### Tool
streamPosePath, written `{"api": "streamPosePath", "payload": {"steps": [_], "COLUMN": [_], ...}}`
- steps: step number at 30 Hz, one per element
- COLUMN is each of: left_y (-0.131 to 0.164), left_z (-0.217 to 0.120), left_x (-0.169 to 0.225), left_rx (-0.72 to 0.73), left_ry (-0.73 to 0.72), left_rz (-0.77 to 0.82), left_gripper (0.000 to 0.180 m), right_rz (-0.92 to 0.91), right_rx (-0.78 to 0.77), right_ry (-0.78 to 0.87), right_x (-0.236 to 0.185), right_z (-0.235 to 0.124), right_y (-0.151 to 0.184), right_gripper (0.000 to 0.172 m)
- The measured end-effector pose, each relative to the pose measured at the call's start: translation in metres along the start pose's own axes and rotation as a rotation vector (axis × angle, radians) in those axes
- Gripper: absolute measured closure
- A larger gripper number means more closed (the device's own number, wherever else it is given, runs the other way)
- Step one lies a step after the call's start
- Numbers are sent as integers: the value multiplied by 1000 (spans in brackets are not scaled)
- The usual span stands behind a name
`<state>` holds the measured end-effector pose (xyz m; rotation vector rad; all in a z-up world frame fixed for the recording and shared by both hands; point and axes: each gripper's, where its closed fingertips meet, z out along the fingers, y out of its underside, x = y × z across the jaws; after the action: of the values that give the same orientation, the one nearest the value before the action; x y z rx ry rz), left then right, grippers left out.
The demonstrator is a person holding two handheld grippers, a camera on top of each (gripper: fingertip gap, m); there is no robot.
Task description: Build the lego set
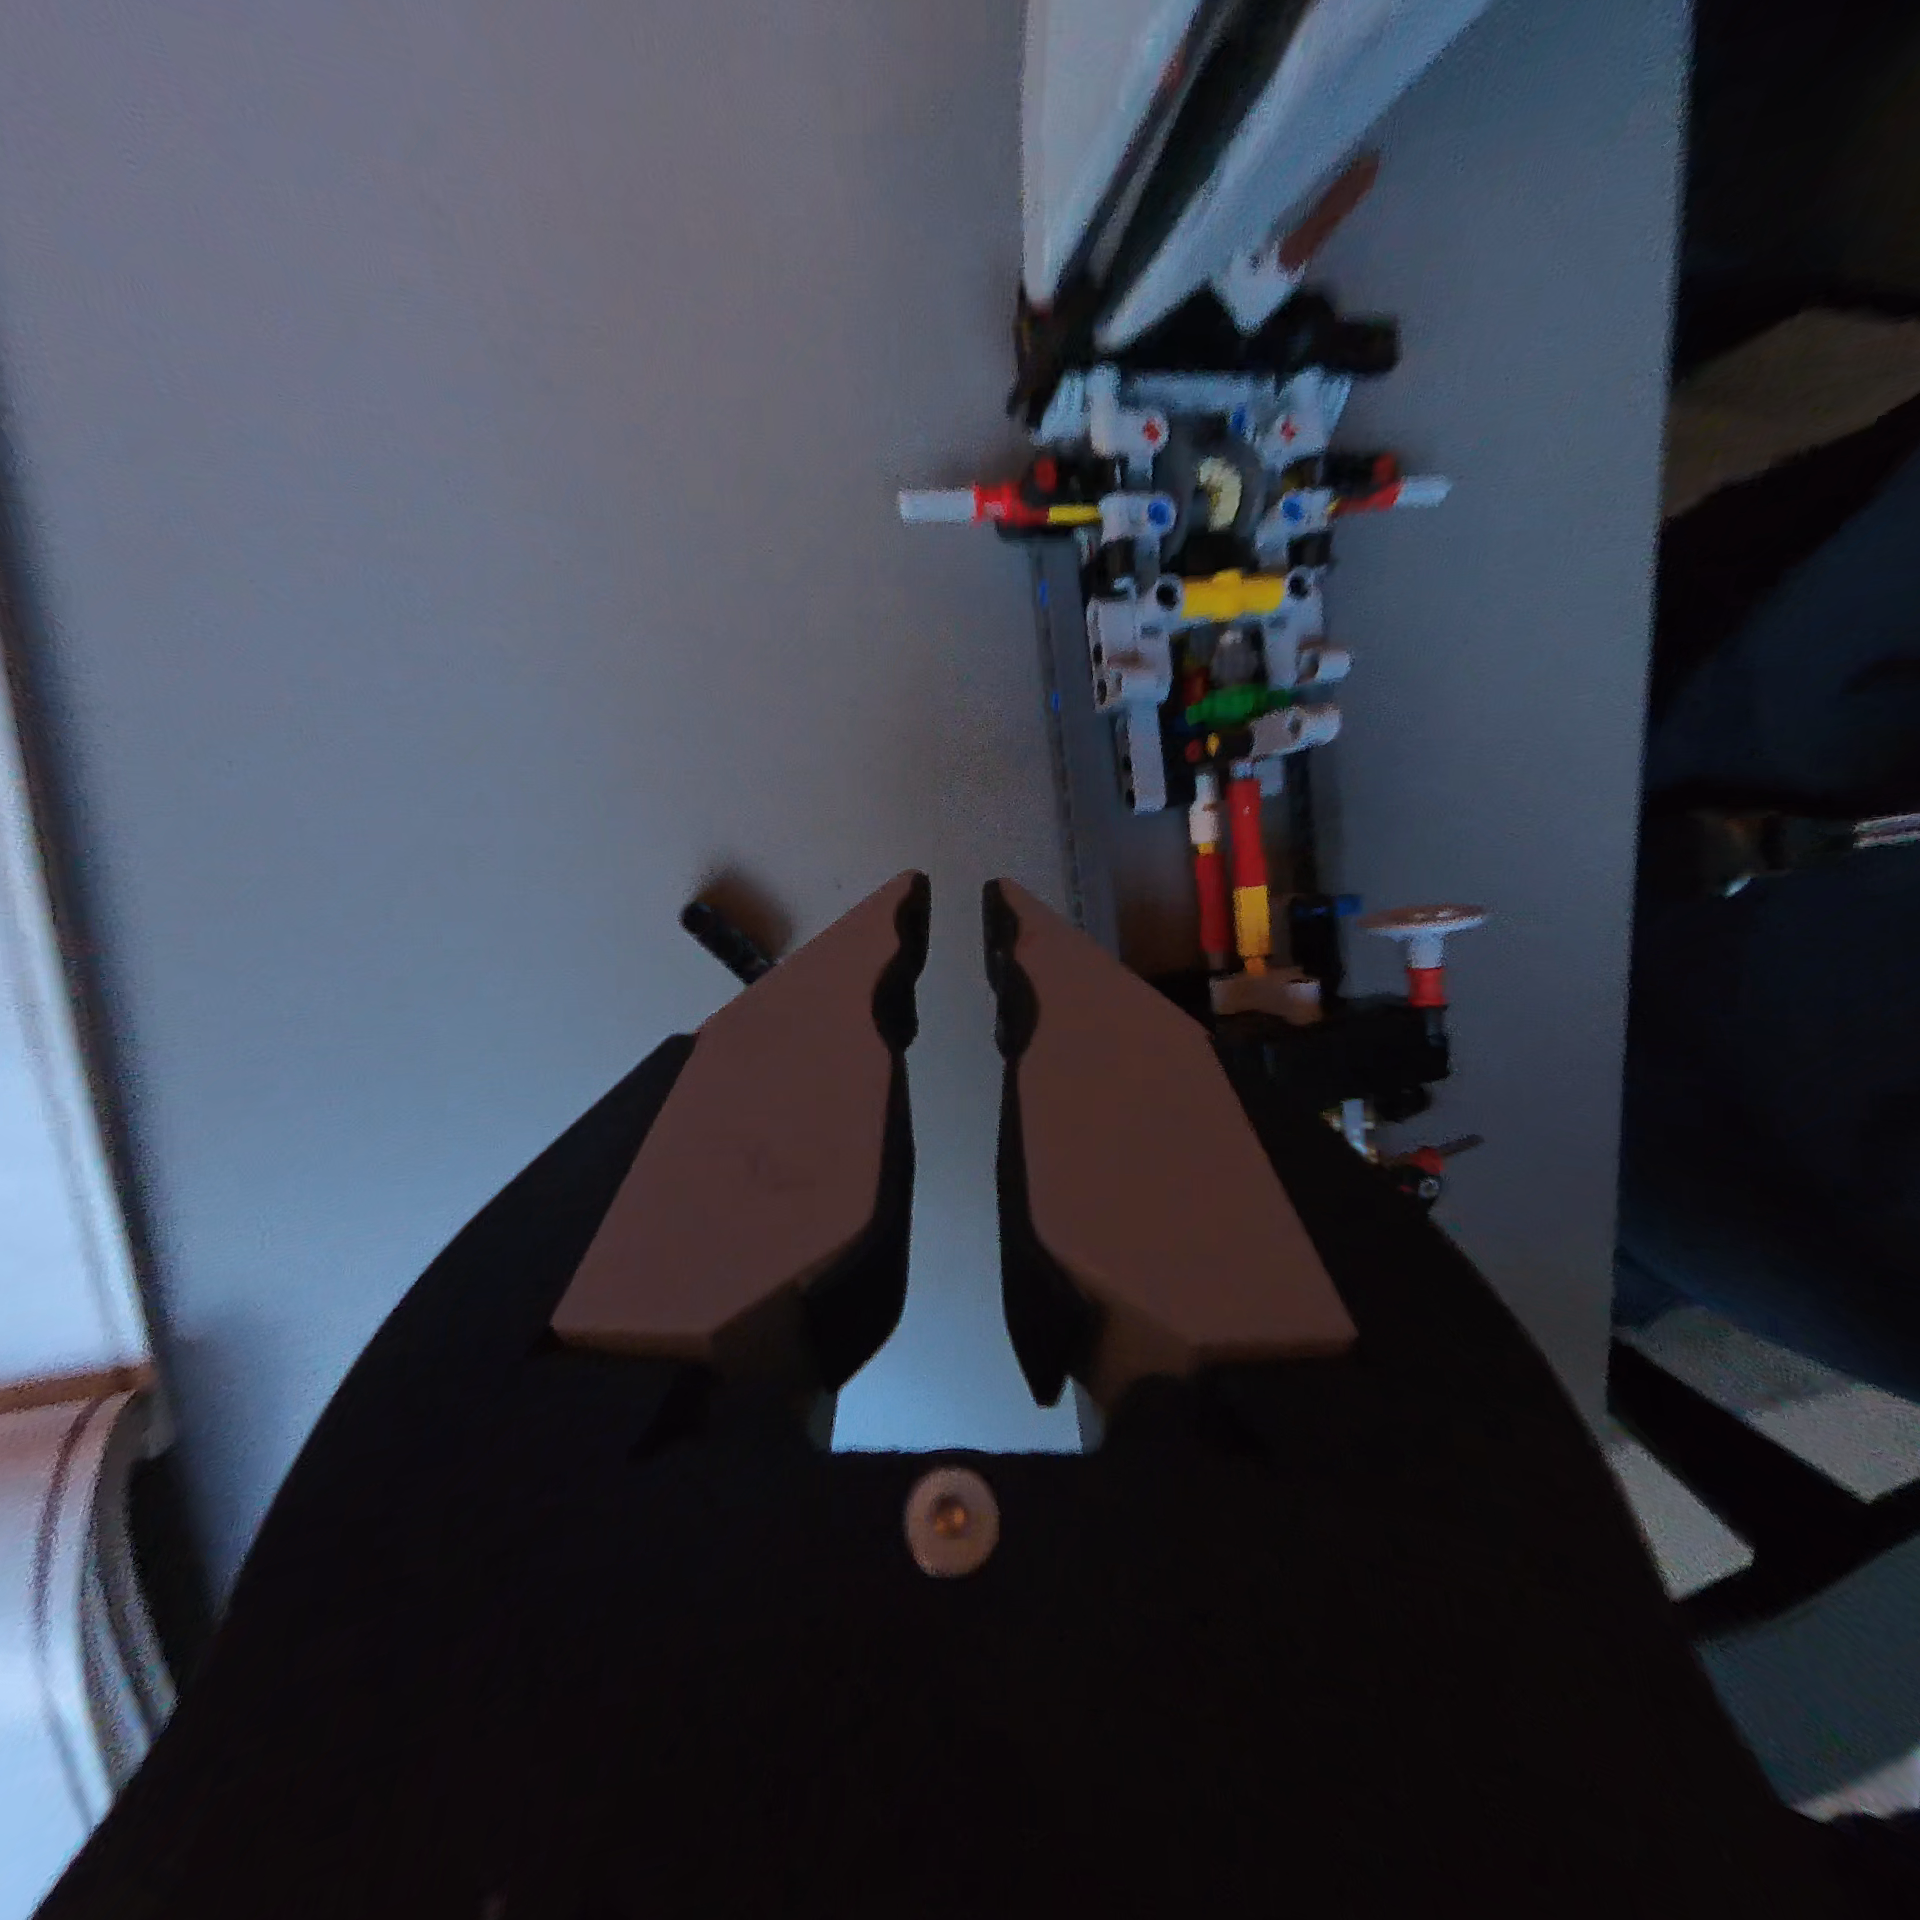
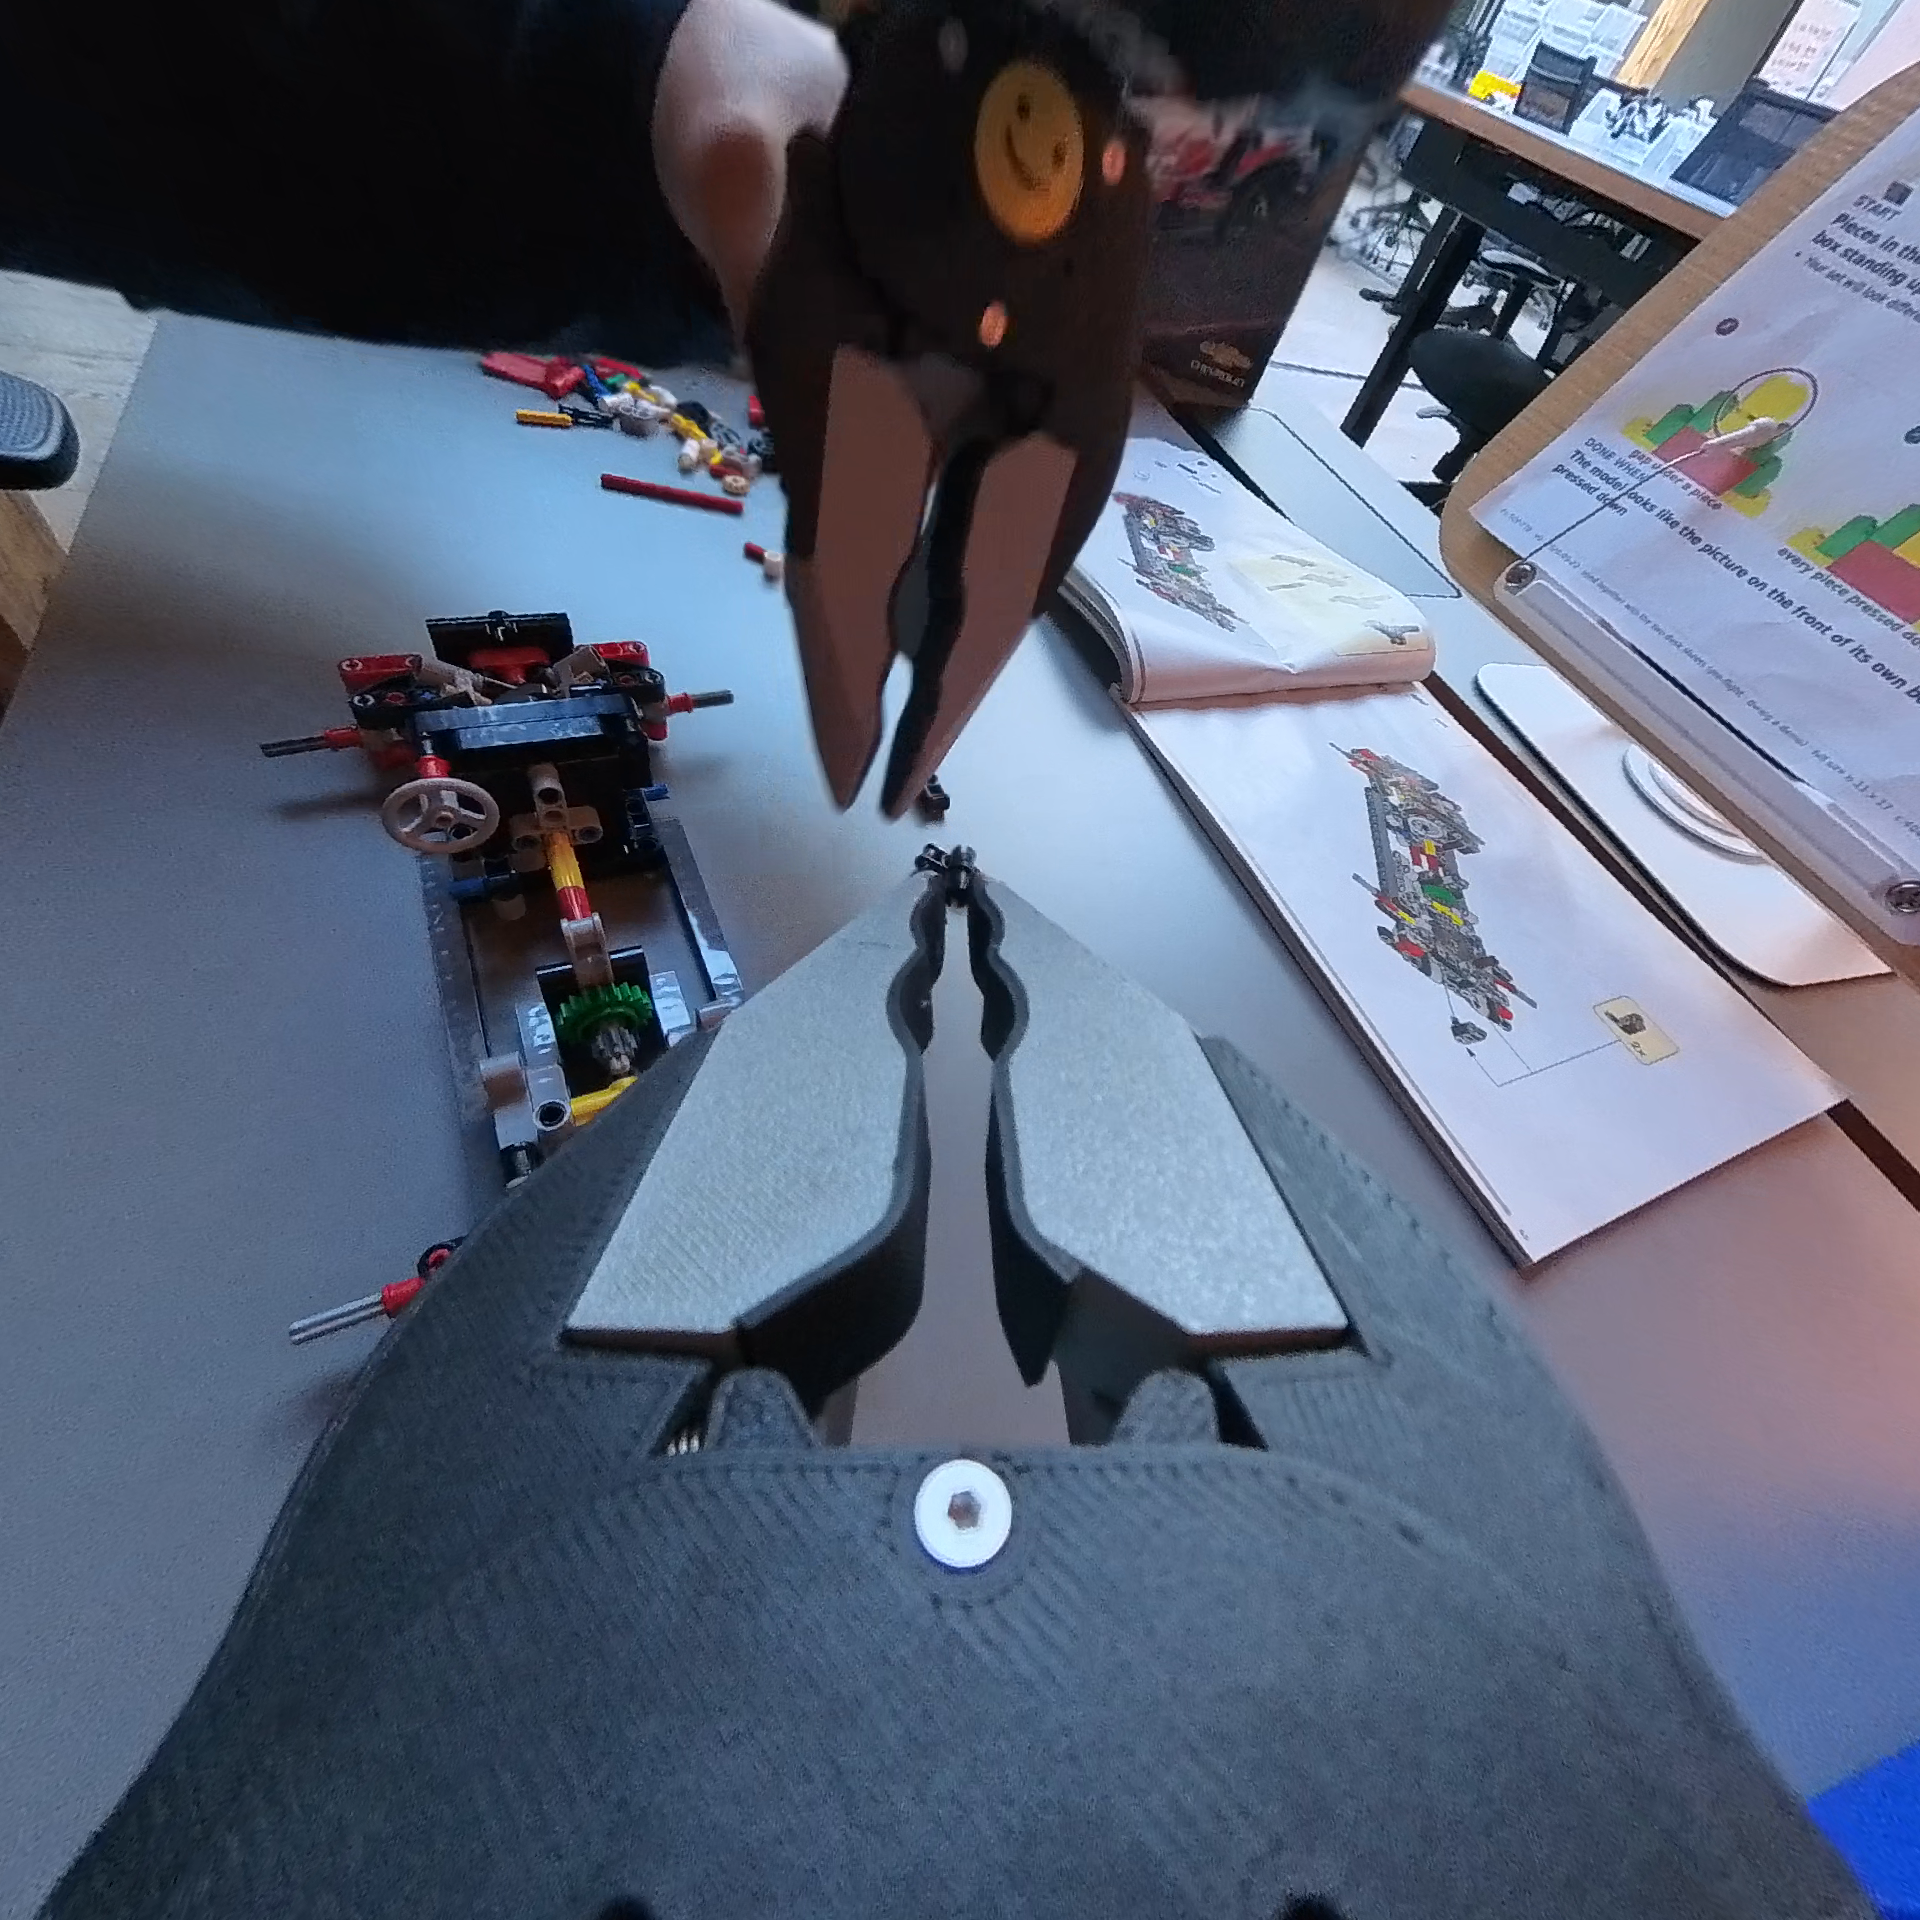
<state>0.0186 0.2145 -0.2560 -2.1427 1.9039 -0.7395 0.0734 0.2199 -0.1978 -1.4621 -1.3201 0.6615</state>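
Printed writing is borne by a white instruction sheet point(image 2: 1756, 436) on a tilted board at the upper right of the right wrist frame. A smiley sign point(image 2: 1029, 145) is carried by the brown tool at top centre.

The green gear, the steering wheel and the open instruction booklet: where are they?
green gear point(image 2: 601, 1016): right wrist view, on its toothed rim.
steering wheel point(image 2: 441, 814): right wrist view, on its hub.
open instruction booklet point(image 2: 1558, 1101): right wrist view, on bare page.

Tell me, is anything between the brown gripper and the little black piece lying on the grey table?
Nothing visible. The brown-fingered left gripper hangs just above the small black piece on the grey table, with nothing between them.
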Motion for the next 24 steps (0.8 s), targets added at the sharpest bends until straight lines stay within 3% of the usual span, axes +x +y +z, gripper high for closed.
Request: {"api": "streamPosePath", "payload": {"steps": [3, 6, 16, 24], "left_y": [-4, 18, 34, 32], "left_z": [-31, -42, -8, -7], "left_x": [-24, -45, -45, -47], "left_rx": [69, -15, -126, -140], "left_ry": [-99, -195, -187, -203], "left_rz": [-64, -104, -85, -98], "left_gripper": [173, 168, 172, 170], "right_rz": [9, 14, 20, 36], "right_rx": [-1, -7, -26, -33], "right_ry": [-1, -7, -9, -5], "right_x": [1, 1, 1, 4], "right_z": [0, 0, 2, 1], "right_y": [1, 2, 6, 8], "right_gripper": [170, 170, 170, 170]}}
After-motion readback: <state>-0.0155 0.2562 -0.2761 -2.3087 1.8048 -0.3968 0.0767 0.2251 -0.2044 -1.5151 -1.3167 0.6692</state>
